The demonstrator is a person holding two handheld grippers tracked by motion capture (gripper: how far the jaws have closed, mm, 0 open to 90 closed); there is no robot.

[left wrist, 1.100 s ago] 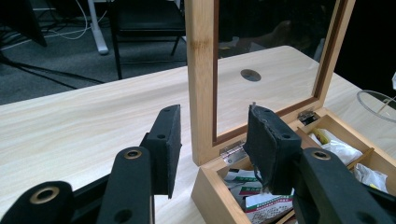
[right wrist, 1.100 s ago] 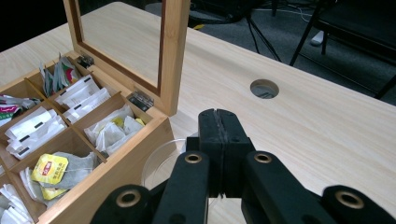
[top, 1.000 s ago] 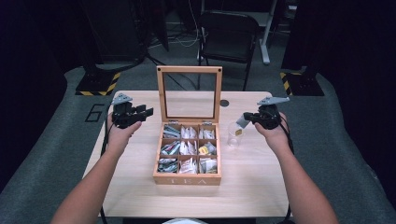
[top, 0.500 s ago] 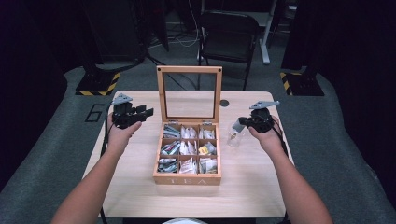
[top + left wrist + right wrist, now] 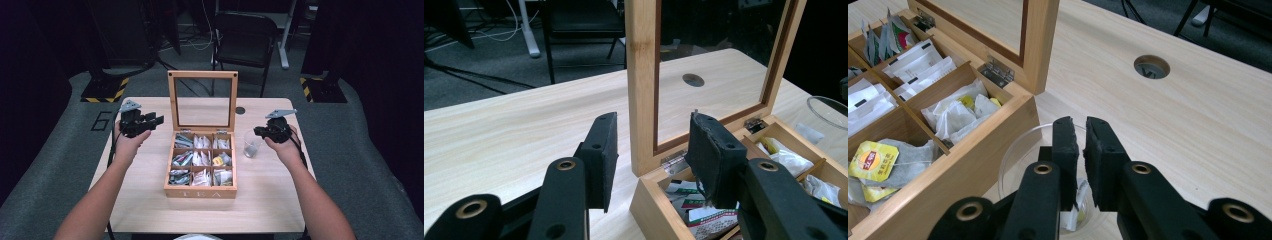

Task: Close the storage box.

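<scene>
Tea box (image 5: 201, 190) mid-table (image 5: 150, 200), lid (image 5: 202, 102) upright at its 12 o'clock edge, tea bags (image 5: 200, 159) in its compartments. Glass cup (image 5: 251, 145) just beside box at 3 o'clock. Cable hole (image 5: 240, 110) at 1 o'clock. Chair (image 5: 245, 37) beyond table at 12.

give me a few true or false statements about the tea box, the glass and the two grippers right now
1. The tea box has its lid standing open. True.
2. The glass cup stands to the left of the box. False: in the high view it stands on the table just right of the box.
3. The left gripper has its jaws spread apart with nothing between them. True.
4. The right gripper is over the glass cup. True.
5. The box's compartments are bare. False: they hold tea bags.
</scene>
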